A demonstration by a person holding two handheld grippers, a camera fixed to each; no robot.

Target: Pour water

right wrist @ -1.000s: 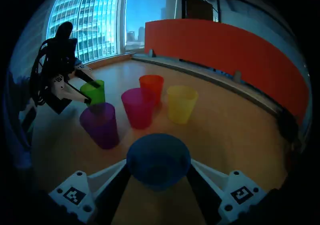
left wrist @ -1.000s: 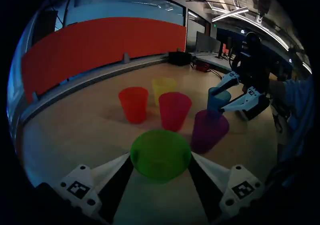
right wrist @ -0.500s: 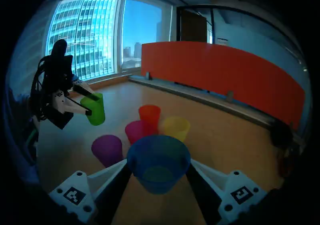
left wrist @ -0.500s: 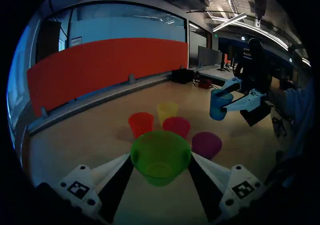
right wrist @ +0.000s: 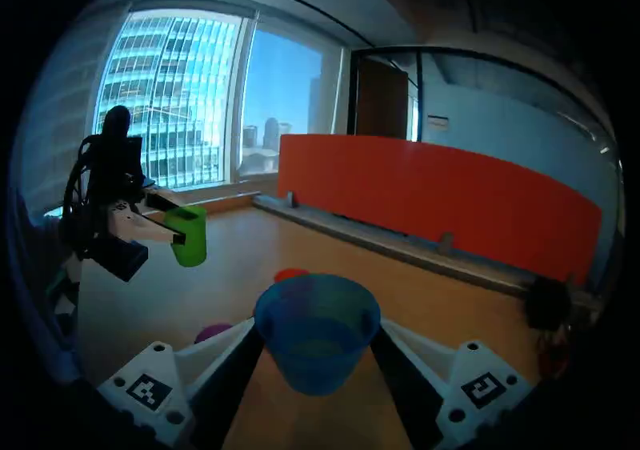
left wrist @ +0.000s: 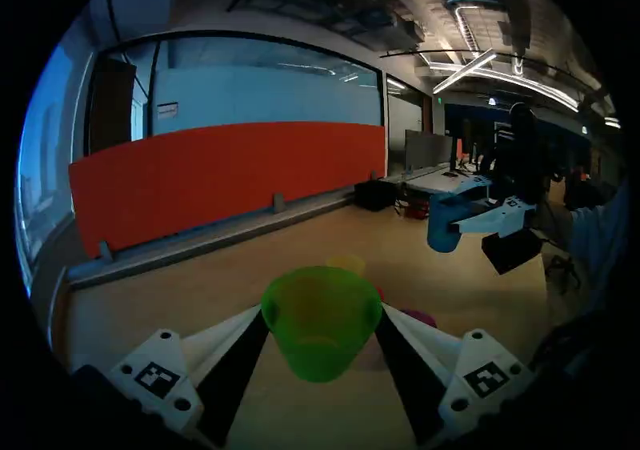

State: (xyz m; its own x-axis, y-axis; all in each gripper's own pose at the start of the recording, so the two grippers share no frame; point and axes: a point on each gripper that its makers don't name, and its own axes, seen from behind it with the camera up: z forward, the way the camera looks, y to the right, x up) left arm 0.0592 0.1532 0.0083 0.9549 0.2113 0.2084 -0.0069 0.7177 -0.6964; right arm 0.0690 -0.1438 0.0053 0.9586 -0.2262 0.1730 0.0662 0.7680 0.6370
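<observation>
The left gripper (left wrist: 320,315) has its two fingers pressed tight on the sides of a green cup (left wrist: 322,346). This is at 6 o'clock in the left gripper view. The cup is up in the air above the wooden table (left wrist: 200,290). At 3 o'clock, farther off, the right gripper (left wrist: 446,214) holds a blue cup (left wrist: 440,238).

In the right gripper view the blue cup is at 6 o'clock, clamped between the two fingers. At 9 o'clock the green cup stands upright in the left gripper.

Low on the table, a yellow cup (left wrist: 346,263), a purple cup (left wrist: 419,317) and a red cup (right wrist: 290,275) peek out behind the held cups. A long orange wall (left wrist: 240,170) runs behind the table.
</observation>
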